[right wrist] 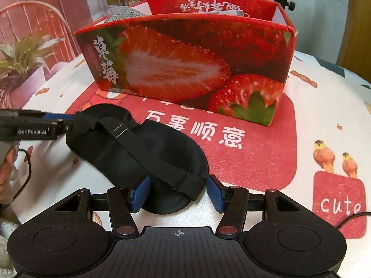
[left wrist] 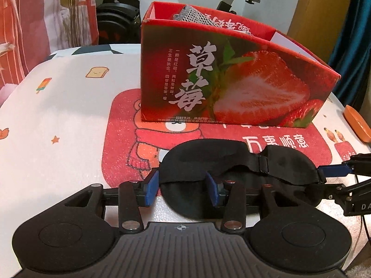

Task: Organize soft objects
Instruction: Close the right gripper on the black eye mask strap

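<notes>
A black eye mask [left wrist: 231,159] with an elastic strap lies flat on the table, just in front of a red strawberry-print box [left wrist: 231,81]. In the left wrist view my left gripper [left wrist: 182,190] straddles the mask's left end; its blue pads stand apart and do not squeeze the fabric. In the right wrist view my right gripper [right wrist: 178,197] brackets the other end of the eye mask [right wrist: 139,150] the same way, open. The box [right wrist: 185,69] holds a grey mesh item [right wrist: 123,14]. A blue finger [left wrist: 334,170] of the right gripper shows at the mask's far end.
The mask and box rest on a red cartoon mat [right wrist: 255,150] over a white patterned tablecloth [left wrist: 58,104]. An orange dish [left wrist: 357,122] sits at the right table edge. A black cable [right wrist: 25,166] and a person's hand [right wrist: 7,162] are at the left. An exercise bike stands behind.
</notes>
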A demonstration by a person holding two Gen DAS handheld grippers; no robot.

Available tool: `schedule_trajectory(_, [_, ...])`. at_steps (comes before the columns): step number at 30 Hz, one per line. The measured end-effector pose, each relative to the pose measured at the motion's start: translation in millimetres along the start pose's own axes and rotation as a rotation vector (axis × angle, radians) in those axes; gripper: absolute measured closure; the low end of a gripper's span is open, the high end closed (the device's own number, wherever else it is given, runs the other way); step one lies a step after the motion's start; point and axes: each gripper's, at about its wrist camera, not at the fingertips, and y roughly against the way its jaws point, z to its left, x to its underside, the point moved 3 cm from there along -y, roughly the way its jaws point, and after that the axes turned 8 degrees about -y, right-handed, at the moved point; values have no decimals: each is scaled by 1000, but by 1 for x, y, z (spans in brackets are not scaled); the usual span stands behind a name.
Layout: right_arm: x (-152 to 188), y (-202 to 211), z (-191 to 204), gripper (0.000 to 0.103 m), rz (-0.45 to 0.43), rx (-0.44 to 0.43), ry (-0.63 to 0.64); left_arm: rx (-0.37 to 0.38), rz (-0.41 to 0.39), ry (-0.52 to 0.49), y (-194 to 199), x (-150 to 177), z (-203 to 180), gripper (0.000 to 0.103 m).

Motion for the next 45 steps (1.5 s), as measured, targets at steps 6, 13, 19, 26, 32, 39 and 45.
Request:
schedule_trajectory(6, [-6,-4,-7,50,-18,-19,-79,-10,3,13,4,3,-5,57])
schedule_trajectory(13, [-16,-9,-14,52,-50,-33,-153,41,14,38,11,9,-14,57])
schedule_trajectory(19, [-10,0,-17,51,-61,31,-113,20,10,31,12,12,-18,55])
schedule_trajectory(26, [1,8,-25,50,-33,49,-144,-40,11,-8,12,13,-29,55])
schedule_trajectory(32, [0,6,-29,45,-47,-16,-193,-44,9,-2,14,14,-28,55])
schedule_trajectory(39, [-5,-2,-19,48,-73,9,-134,-40,11,7,14,13,-28,55])
schedule_trajectory(45, [-4,-1,-24,70,-87,48,-135,11,24,99,15,11,-13,55])
